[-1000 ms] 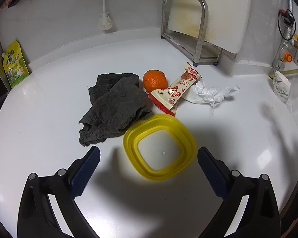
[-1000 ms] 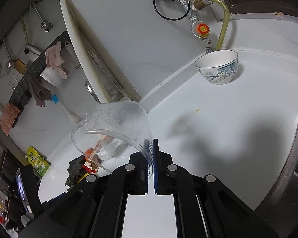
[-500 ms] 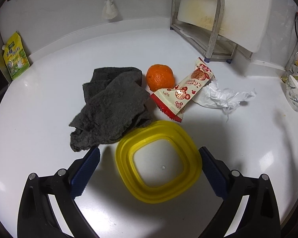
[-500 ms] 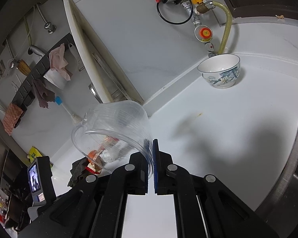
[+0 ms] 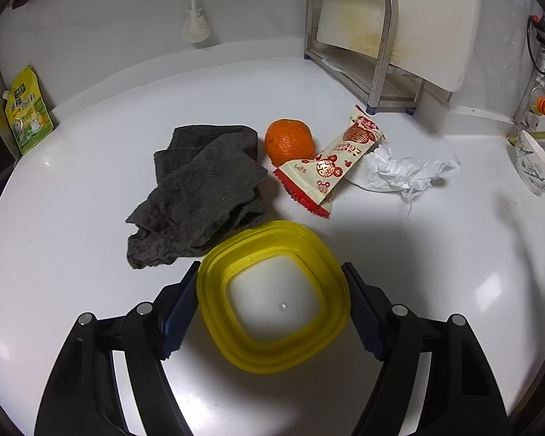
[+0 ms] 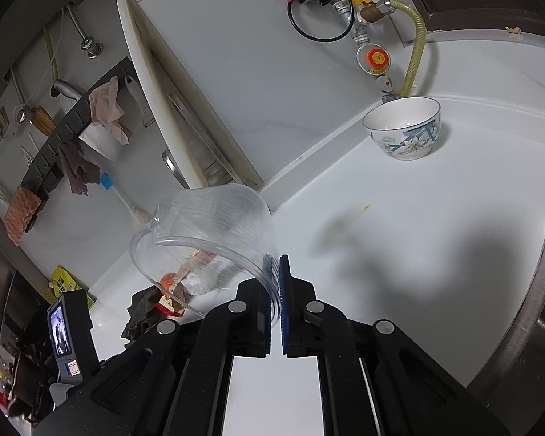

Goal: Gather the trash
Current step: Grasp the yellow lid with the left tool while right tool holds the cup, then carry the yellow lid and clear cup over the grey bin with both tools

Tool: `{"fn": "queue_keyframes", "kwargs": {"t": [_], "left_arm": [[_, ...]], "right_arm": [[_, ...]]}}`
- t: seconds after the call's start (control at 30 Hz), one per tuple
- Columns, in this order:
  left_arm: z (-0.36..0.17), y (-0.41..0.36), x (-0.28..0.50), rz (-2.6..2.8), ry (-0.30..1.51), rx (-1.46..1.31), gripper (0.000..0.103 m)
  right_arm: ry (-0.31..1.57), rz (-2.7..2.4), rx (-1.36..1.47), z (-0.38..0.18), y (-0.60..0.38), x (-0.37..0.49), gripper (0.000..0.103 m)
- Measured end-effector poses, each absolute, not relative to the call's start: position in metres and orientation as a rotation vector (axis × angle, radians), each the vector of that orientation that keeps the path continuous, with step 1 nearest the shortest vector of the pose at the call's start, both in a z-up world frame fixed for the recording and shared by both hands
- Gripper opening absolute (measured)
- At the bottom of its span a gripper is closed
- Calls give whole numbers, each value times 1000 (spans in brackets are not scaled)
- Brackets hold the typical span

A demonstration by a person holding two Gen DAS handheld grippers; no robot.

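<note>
A: What is seen on the left side of the desk (image 5: pixel 91 189)?

B: A green pouch (image 5: pixel 27 110) is stood against the wall at the far left. A dark grey cloth (image 5: pixel 203 189) is crumpled further in, and an orange (image 5: pixel 289 141) is lodged just beside it.

A: And the trash?

B: A red and cream snack wrapper (image 5: pixel 330 167) is laid leaning against the orange, and a crumpled white tissue (image 5: pixel 403 170) is touched by its right edge. Both are left on the desk, beyond the yellow lid (image 5: pixel 272 296).

A: How is the left gripper (image 5: pixel 272 305) set?

B: Its fingers (image 5: pixel 180 305) are closed in on the yellow lid from either side, the blue pads brought up against its left and right rims.

A: And the right gripper (image 6: pixel 275 290)?

B: Its fingers (image 6: pixel 285 298) are pressed together on the wall of a clear plastic container (image 6: pixel 207 239), which is held tilted above the desk with its open mouth turned left. The wrapper and the orange are seen through it.

A: What is found at the far right?

B: A flowered bowl (image 6: pixel 405 129) is stood near the wall, below a yellow gas hose (image 6: pixel 416 47).
</note>
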State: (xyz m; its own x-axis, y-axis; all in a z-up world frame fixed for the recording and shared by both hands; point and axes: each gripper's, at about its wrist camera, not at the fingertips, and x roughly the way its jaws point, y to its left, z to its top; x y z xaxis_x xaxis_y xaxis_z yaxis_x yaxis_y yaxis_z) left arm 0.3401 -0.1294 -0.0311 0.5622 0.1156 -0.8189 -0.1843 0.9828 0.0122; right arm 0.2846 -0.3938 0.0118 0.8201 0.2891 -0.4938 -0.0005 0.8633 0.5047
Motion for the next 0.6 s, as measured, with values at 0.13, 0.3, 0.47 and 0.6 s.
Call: {"fn": "queue_keyframes", "kwargs": {"t": [0.13, 0.3, 0.47, 0.6], "left_arm": [[-20, -124, 327, 163, 922, -58, 73], [-6, -115, 301, 133, 873, -5, 73], [6, -106, 276, 97, 842, 39, 73], [20, -95, 250, 77, 795, 82, 73]], "right_arm": [[598, 161, 534, 10, -396, 285, 4], [605, 172, 517, 10, -388, 286, 4], [623, 176, 503, 7, -379, 287, 4], [622, 172, 455, 12, -368, 281, 4]]}}
